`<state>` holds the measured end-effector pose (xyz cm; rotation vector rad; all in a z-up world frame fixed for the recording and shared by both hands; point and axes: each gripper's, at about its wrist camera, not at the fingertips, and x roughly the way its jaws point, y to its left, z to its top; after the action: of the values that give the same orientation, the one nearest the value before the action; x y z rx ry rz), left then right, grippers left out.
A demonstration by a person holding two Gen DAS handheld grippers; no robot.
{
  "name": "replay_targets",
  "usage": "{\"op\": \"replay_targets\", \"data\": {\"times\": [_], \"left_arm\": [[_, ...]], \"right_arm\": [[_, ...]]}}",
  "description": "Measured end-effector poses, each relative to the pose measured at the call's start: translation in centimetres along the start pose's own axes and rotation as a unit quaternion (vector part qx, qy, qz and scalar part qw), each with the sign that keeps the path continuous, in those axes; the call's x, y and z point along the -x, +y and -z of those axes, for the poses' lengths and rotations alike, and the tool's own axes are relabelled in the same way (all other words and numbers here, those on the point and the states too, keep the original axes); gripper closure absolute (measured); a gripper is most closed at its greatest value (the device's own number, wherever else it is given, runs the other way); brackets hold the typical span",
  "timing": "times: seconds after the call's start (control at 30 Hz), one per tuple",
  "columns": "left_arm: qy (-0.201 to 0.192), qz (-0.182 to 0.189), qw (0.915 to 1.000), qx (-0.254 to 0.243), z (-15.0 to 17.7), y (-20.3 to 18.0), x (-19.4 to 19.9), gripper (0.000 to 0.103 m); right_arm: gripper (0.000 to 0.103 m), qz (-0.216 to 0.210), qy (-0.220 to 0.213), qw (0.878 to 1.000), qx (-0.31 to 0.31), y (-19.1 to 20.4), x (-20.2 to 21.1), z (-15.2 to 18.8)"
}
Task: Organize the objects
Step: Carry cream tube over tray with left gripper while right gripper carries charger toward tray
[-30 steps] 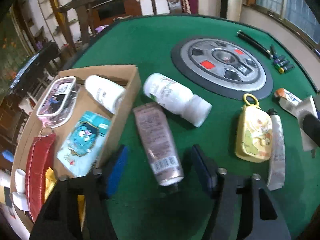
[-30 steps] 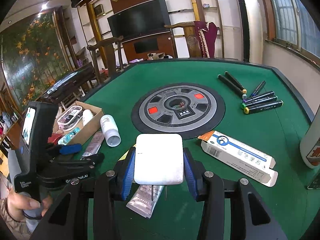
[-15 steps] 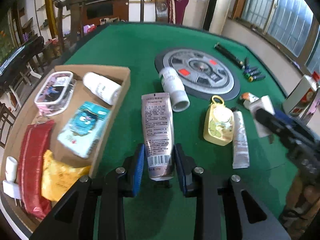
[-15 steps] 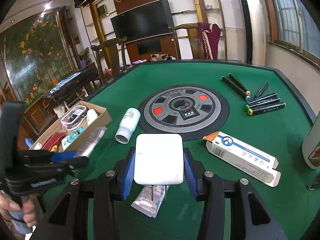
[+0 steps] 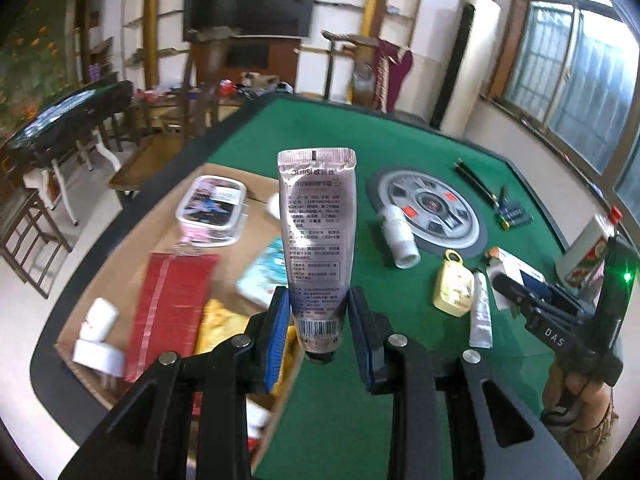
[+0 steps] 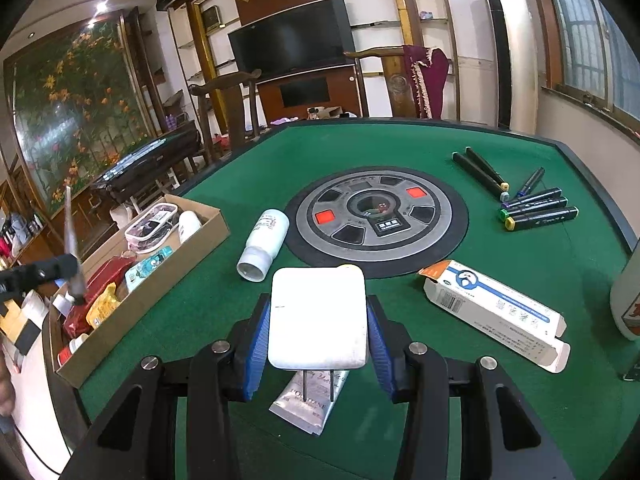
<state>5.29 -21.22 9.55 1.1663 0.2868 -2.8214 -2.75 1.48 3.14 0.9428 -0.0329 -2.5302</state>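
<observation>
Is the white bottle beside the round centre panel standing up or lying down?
Lying down. The white bottle lies on its side on the green table, its wide cap end toward the camera, outside the cardboard box.

Both the left gripper [image 5: 318, 322] and the right gripper [image 6: 318, 338] have black angular frames, blue ribbed pads and silver round screws; white "DAS" lettering marks the right one's side

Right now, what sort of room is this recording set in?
Probably a home living room used for games. The green felt table has a round dice console at its centre like an automatic mahjong table, and a television and carved wooden chairs stand behind it.
</observation>
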Motion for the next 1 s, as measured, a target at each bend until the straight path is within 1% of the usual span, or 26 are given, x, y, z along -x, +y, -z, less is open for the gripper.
{"op": "replay_targets", "data": {"times": [0.2, 0.4, 0.6, 0.77, 1.0], "left_arm": [[-0.02, -0.013, 0.9995, 0.019, 0.0, 2.1, 1.4, 0.074], [-0.03, -0.021, 0.999, 0.026, 0.2, 3.3, 2.1, 0.074], [-0.042, -0.038, 0.9976, 0.039, 0.0, 5.3, 3.0, 0.074], [-0.049, -0.061, 0.9954, 0.055, -0.1, 7.6, 3.9, 0.074], [-0.05, -0.081, 0.9934, 0.063, -0.1, 10.3, 4.6, 0.074]], "right_arm": [[0.055, 0.0, 0.004, 1.0, 0.003, 0.3, -0.3, 0.2], [0.055, -0.005, 0.006, 1.0, 0.007, 1.0, -0.3, 0.3], [0.054, -0.023, 0.014, 1.0, 0.003, 2.1, -0.5, 0.6], [0.054, -0.035, 0.015, 0.999, 0.012, 3.7, -0.7, 0.8], [0.054, -0.051, 0.021, 0.998, 0.021, 5.7, -1.2, 1.0]]}}
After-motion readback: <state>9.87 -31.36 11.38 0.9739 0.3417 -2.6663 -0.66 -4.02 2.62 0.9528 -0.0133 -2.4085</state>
